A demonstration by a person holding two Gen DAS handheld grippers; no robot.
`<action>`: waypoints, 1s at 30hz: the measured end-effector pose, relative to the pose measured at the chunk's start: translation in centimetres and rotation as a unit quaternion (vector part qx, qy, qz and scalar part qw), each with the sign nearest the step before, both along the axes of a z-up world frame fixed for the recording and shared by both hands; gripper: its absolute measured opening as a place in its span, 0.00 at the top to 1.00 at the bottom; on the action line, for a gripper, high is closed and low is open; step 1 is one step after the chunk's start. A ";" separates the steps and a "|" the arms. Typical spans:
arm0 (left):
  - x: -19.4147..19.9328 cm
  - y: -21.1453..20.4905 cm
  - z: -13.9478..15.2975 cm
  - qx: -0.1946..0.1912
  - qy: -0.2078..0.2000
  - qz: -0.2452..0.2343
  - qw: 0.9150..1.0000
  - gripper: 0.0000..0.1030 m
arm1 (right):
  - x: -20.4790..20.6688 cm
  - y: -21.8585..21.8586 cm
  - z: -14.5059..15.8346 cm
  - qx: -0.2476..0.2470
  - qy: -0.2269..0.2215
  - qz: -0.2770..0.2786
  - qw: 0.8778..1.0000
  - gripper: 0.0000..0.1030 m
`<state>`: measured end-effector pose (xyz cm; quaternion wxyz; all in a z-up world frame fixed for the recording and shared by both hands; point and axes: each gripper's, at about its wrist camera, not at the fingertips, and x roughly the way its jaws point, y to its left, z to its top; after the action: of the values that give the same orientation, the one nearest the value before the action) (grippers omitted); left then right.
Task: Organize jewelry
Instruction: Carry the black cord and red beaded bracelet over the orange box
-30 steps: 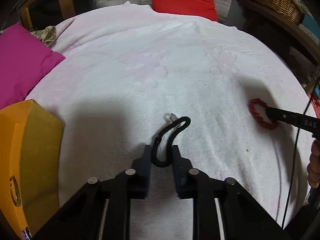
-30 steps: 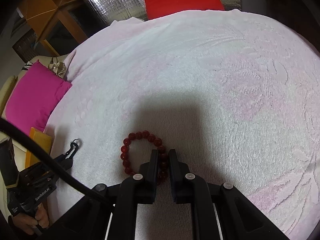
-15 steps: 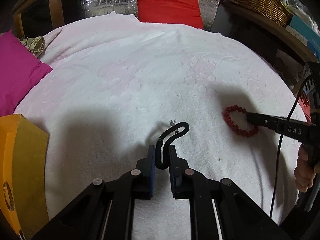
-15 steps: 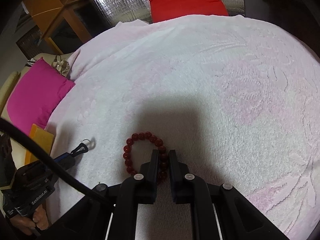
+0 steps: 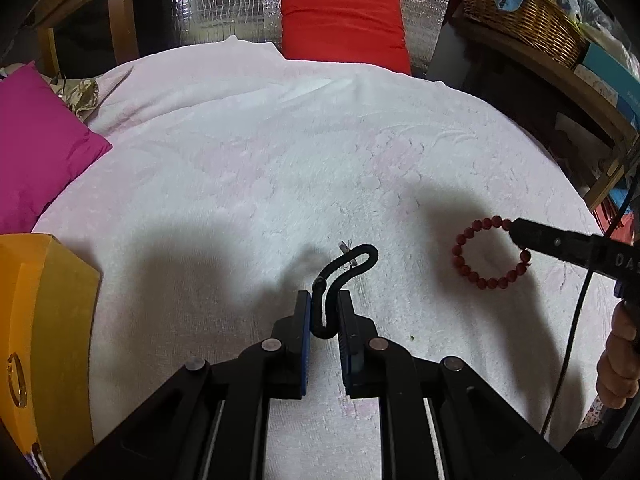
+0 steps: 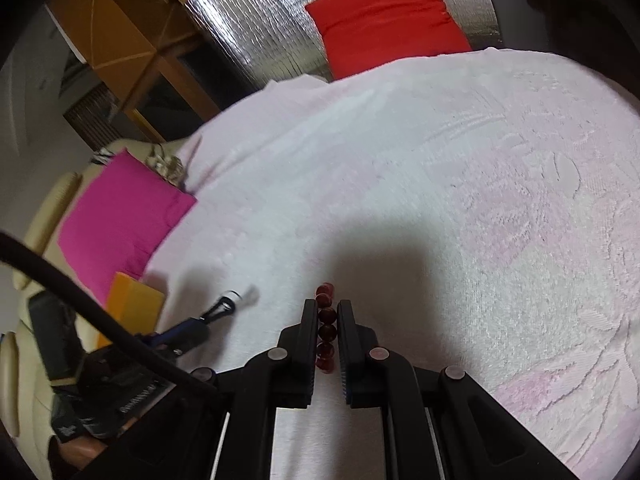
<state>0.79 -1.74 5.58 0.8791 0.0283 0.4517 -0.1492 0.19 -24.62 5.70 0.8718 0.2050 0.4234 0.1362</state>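
Two grippers, each clamped on one piece of jewelry. Left gripper [image 5: 324,312]: jaws nearly together, pinching the lower loop of a black cord [image 5: 344,280]; cord's upper bend w/ a small clear clasp curls just beyond the tips. Right gripper [image 6: 325,320]: jaws nearly together on a red bead bracelet [image 6: 325,328], seen edge-on in the right wrist view as a column of beads between the pads; in the left wrist view its ring hangs from the tips above its own shadow on the pink towel [image 5: 248,168]. Change vs. a second ago: bracelet lay flat on the towel then, ring-shaped in the right view; now tilted edge-on and apparently off the cloth. Cord likewise seems raised, its shadow set apart from it. Both grips tightened slightly. Meaning (judgement): pick-up done for both items, transfer next. Likely destination is the orange box [image 5: 44,320] at the towel's left edge, beside the magenta cushion [image 5: 40,148]; contents not visible. Red cushion [image 5: 344,24] and wicker basket [image 5: 520,28] lie farther out.
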 end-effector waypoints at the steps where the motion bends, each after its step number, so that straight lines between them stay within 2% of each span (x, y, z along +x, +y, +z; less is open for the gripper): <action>1: -0.2 0.1 0.1 0.000 -0.002 0.002 1.000 0.87 | -0.1 -0.1 0.2 0.004 -0.002 0.000 1.000 0.90; 10: -2.8 0.8 1.4 -0.020 -0.015 0.021 0.999 0.87 | -2.1 0.7 2.0 0.025 -0.025 0.003 0.999 0.90; 14: -4.8 1.1 2.0 0.003 -0.037 0.030 0.999 0.87 | -3.4 1.8 2.9 0.028 -0.040 0.011 0.999 0.90; 17: -6.5 2.1 2.5 -0.002 -0.045 0.042 0.998 0.87 | -4.0 2.4 3.1 0.032 -0.046 0.015 0.998 0.90; 30: -10.0 6.1 3.0 -0.014 -0.050 0.091 0.995 0.87 | -6.4 6.2 1.8 0.062 -0.032 0.027 0.997 0.90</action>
<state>-9.22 4.38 8.59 0.9107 -0.0174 0.4060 -0.0736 -6.17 -18.42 7.53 0.8666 0.2432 0.3911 0.1921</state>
